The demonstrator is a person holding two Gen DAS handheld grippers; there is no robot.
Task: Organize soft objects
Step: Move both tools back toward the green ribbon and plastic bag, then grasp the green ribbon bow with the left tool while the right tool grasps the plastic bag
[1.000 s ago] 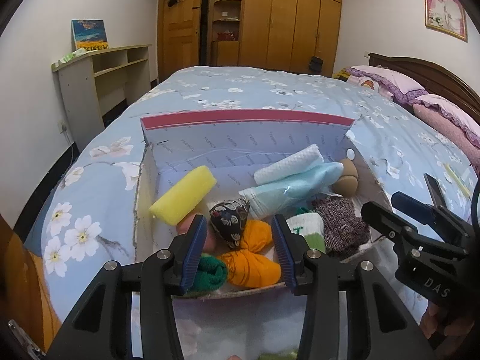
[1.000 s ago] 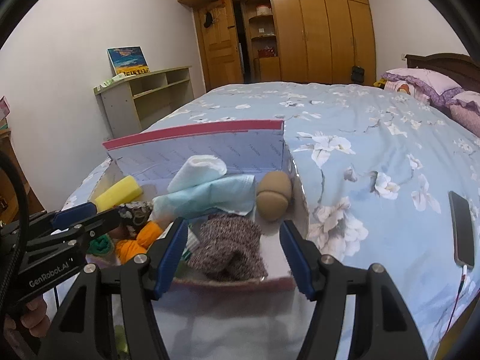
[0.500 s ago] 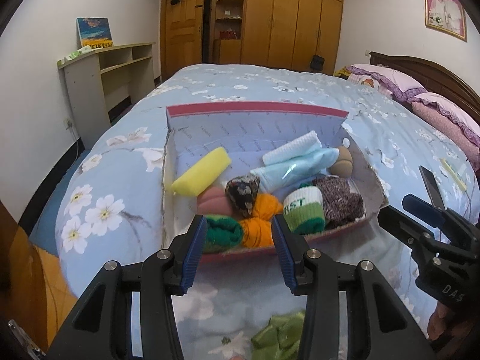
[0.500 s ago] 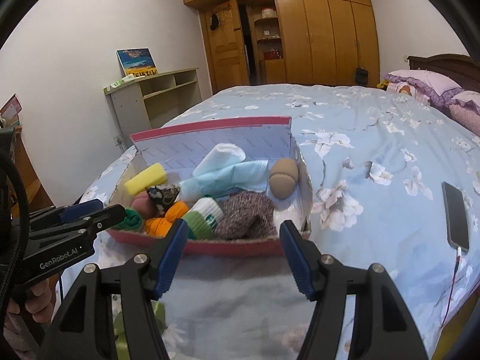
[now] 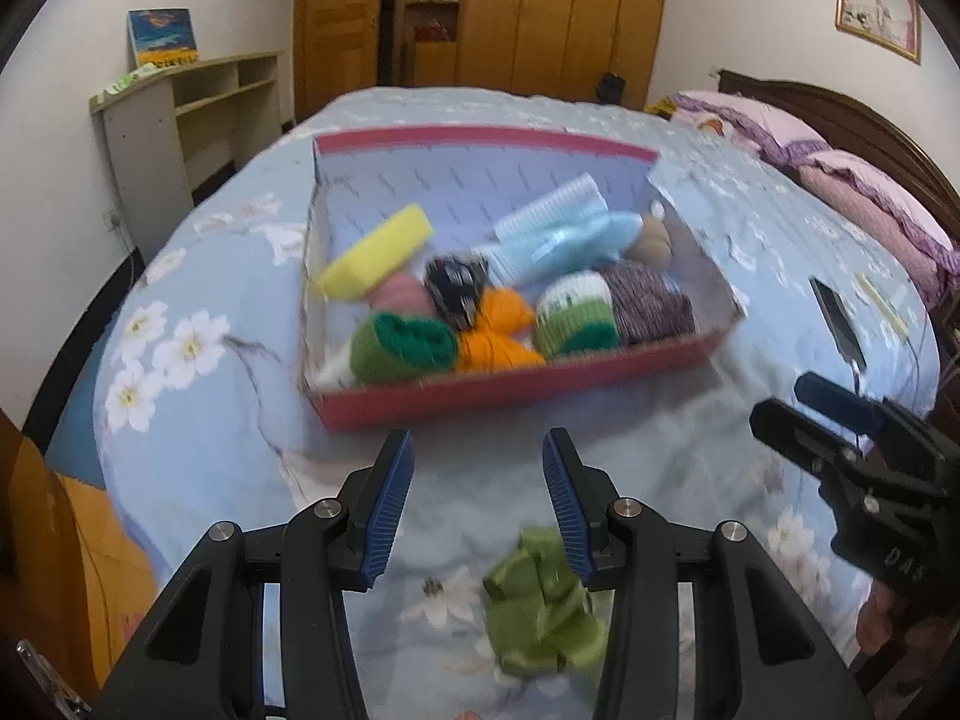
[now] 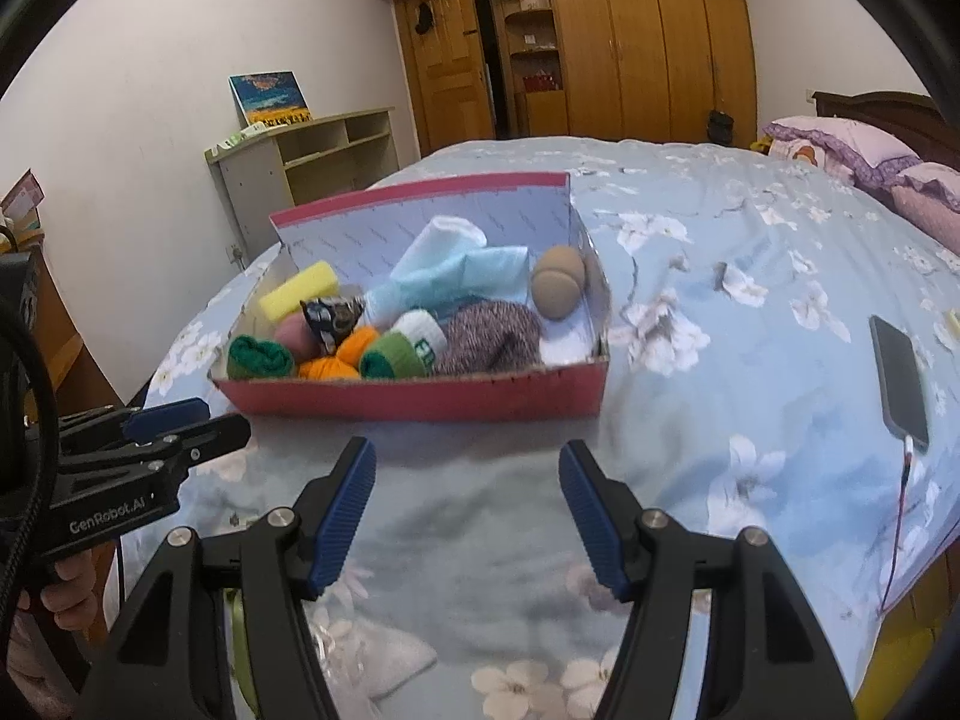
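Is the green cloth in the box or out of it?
Out. The green cloth lies crumpled on the bedspread, in front of the red box and just below the open left gripper.

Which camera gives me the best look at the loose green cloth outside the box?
Left wrist: the green cloth lies crumpled on the bedspread, mostly exposed near the open jaws. Right wrist shows only a green sliver behind its own gripper.
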